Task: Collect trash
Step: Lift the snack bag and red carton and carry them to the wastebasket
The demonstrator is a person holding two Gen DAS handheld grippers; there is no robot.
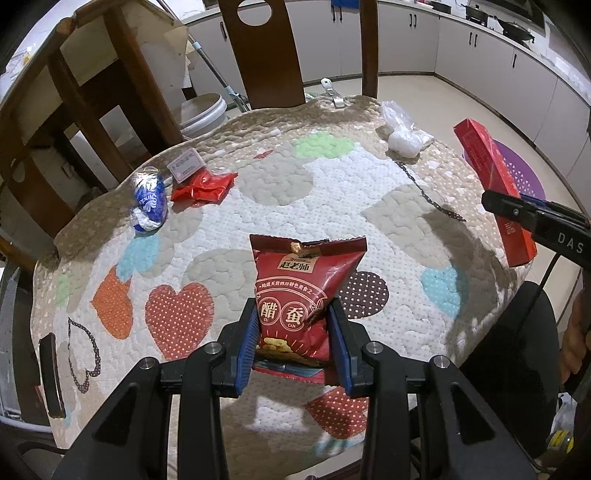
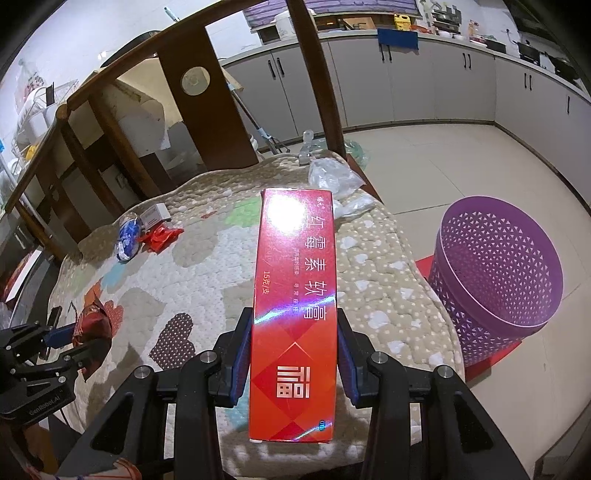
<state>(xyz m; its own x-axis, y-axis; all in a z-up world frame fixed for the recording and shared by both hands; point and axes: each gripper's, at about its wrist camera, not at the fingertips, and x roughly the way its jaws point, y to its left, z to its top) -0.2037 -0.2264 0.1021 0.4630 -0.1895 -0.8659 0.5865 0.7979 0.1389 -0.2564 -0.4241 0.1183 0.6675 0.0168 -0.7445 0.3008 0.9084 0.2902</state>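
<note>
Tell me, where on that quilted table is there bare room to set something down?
The widest bare stretch is the quilt's middle, between the red wrapper and the clear plastic bag. The near edge by the orange and red hearts is also open. It is crowded at the far left, where blue foil wrapper, small card and red wrapper cluster.

a quilted heart-print cloth (image 1: 258, 192) covers the table. wooden chairs (image 1: 269, 55) stand at its far edge, a white bucket (image 1: 203, 114) on the floor behind them. grey cabinets (image 2: 406, 85) line the walls, with pans (image 1: 513, 27) on the counter.
</note>
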